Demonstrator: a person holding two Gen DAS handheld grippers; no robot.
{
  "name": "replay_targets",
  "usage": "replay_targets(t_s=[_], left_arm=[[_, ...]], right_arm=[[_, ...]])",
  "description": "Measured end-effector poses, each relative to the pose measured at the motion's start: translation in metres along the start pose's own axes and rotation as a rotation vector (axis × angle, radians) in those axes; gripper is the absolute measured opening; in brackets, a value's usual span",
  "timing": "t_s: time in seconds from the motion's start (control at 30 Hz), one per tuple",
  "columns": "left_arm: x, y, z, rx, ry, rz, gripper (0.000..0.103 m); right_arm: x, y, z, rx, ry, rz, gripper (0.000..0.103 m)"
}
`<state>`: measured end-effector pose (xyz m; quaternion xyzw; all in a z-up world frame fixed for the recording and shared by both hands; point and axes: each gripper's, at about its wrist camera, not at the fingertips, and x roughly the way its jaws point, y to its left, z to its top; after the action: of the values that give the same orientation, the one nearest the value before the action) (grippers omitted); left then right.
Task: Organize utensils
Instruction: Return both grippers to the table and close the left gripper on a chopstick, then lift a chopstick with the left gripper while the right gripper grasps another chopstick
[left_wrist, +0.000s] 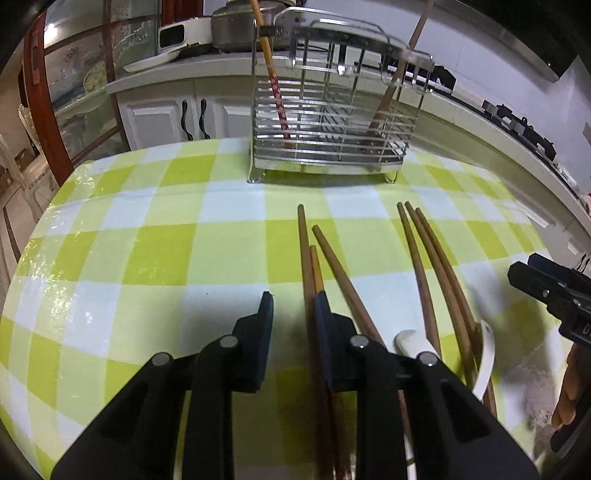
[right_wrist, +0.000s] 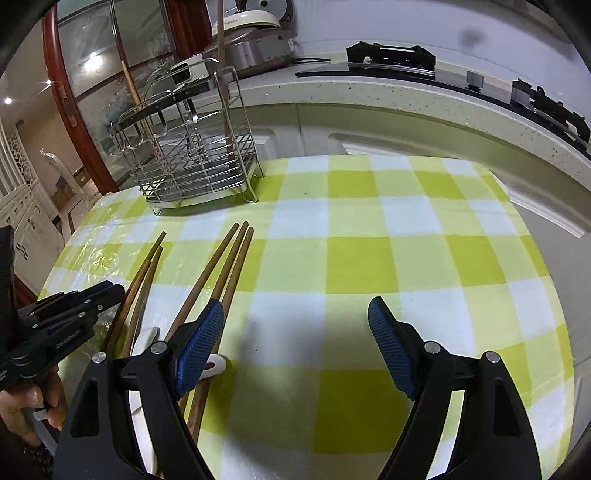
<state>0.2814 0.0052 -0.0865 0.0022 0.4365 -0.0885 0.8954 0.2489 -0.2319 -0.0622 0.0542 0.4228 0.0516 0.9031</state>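
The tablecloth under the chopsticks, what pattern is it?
The tablecloth has a checked pattern of lime green, pale green and white squares, clearest in the right wrist view.

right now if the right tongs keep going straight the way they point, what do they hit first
Likely the bare checked tablecloth: nothing lies between the open right tongs. The chopsticks lie off to their left, though depth is unclear.

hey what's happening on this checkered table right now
A person holding a gripper in each hand is sorting utensils. The left gripper is low over a group of brown wooden chopsticks on the green checked tablecloth, jaws not yet clamped on one. The right gripper hangs open beside a second bundle of chopsticks and a white ceramic spoon. The steel wire utensil rack already holds two chopsticks.
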Motion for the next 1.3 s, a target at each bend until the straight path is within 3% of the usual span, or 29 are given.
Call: replay_targets(t_s=[0.43, 0.53, 0.83, 1.3], left_arm=[[0.009, -0.003, 0.006, 0.019, 0.020, 0.020, 0.023], [0.011, -0.007, 0.006, 0.055, 0.021, 0.058, 0.008], [0.007, 0.003, 0.006, 0.009, 0.018, 0.018, 0.007], [-0.025, 0.019, 0.009, -0.027, -0.053, -0.008, 0.007]], right_arm=[[0.012, 0.004, 0.001, -0.011, 0.023, 0.000, 0.076], [0.013, 0.007, 0.001, -0.021, 0.030, -0.002, 0.076], [0.026, 0.029, 0.006, -0.074, 0.065, -0.031, 0.076], [0.048, 0.049, 0.005, -0.112, 0.101, -0.112, 0.052]])
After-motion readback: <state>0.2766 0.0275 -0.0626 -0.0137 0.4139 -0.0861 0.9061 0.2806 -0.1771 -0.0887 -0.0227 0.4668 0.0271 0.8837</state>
